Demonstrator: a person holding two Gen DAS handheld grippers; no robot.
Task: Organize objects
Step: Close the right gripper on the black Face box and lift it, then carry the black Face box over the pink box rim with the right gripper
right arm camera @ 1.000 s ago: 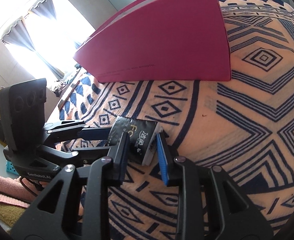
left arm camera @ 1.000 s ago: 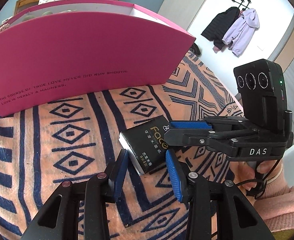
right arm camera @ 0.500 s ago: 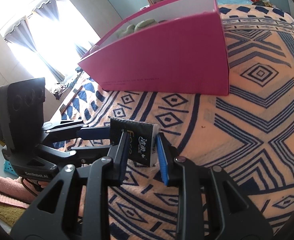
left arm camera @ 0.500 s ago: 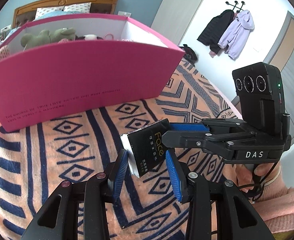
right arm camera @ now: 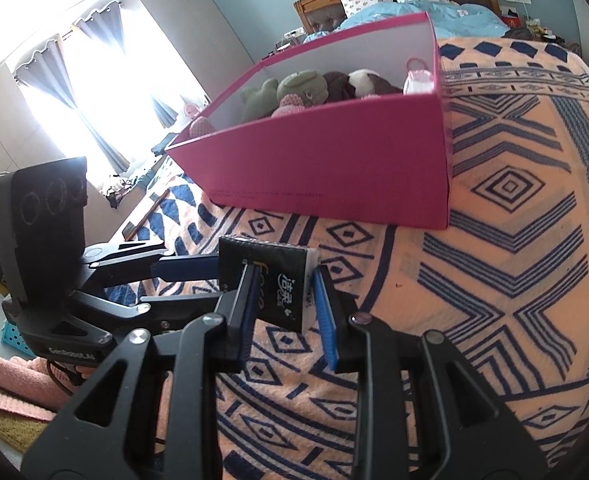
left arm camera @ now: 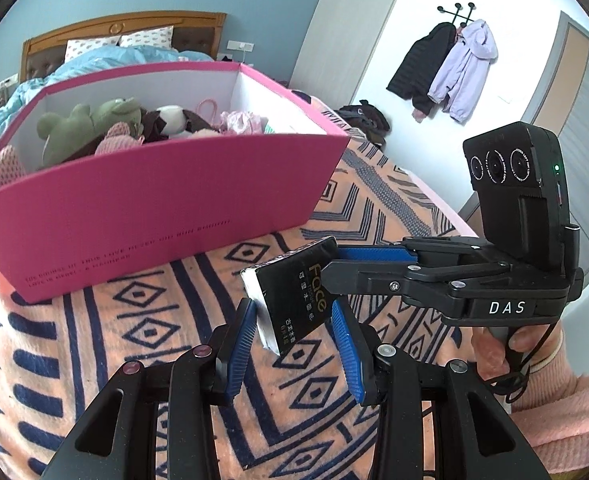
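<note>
Bedroom with blue walls: the bed (left arm camera: 94, 360) wears a soft, woolly orange-and-navy geometric blanket, and on it stands a stiff pink cardboard box (left arm camera: 154, 216), white inside, part-filled with plush toys (left arm camera: 82, 128). Lifted clear of the blanket, just short of the box, a glossy black tissue pack (left arm camera: 298, 300) is pinched by the right gripper (right arm camera: 281, 304), its ribbed blue fingers (right arm camera: 323, 308) closed on it, while the left gripper (left arm camera: 292, 344) brackets it, fingers spread, seemingly without squeezing. Being slick and squashy, the pack could slip or tilt out, or clip the box's rim.
</note>
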